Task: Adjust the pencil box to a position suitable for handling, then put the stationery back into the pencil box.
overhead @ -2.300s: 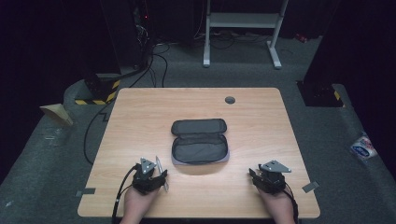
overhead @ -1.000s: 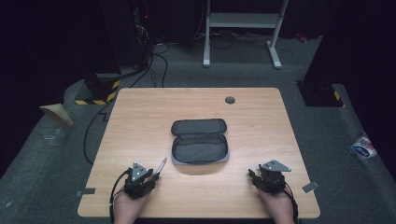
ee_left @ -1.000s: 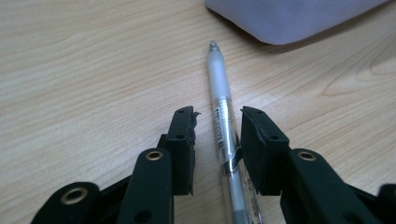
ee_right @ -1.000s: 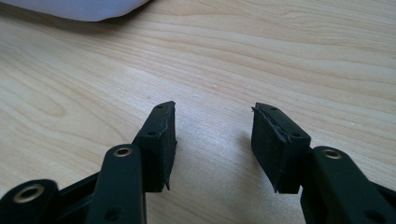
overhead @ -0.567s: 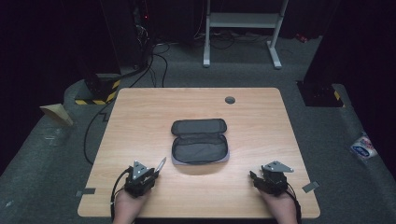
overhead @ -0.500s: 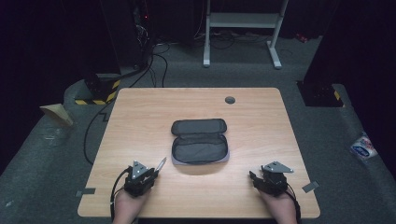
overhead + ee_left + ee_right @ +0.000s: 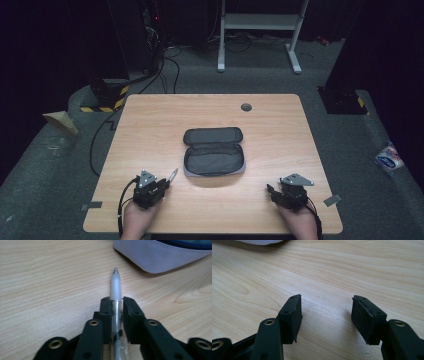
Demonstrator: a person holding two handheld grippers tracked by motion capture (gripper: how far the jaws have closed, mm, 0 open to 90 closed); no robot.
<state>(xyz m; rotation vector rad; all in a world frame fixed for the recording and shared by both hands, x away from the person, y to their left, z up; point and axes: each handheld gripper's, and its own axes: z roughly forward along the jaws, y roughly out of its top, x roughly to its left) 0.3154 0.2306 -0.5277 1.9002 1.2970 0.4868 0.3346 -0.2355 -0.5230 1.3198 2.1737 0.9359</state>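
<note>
1. Table (image 7: 150, 125), pale wood grain, lies under both grippers; its near edge is just behind the two hands.
2. Pencil case (image 7: 213, 151), dark, unzipped and lying open flat, sits ahead of both grippers, roughly midway between them. In the left gripper view its pale grey fabric edge (image 7: 160, 257) lies just beyond the pen tip, up and to the right, not touching it.
3. Left gripper (image 7: 162, 184), held low over the table, points forward and toward the case. Its jaws have just been closing and now clamp a pen (image 7: 116, 290) between the pads (image 7: 106, 312).
4. Right gripper (image 7: 325, 315) rests near the table's near right corner, well apart from the case. Its jaws stand apart with bare wood between them; they have just been opening a little.
5. Pen: clear barrel, frosted white front section, tip sticking out ahead of the left jaws. From above it shows as a pale sliver (image 7: 172, 175) angled toward the case.
</note>
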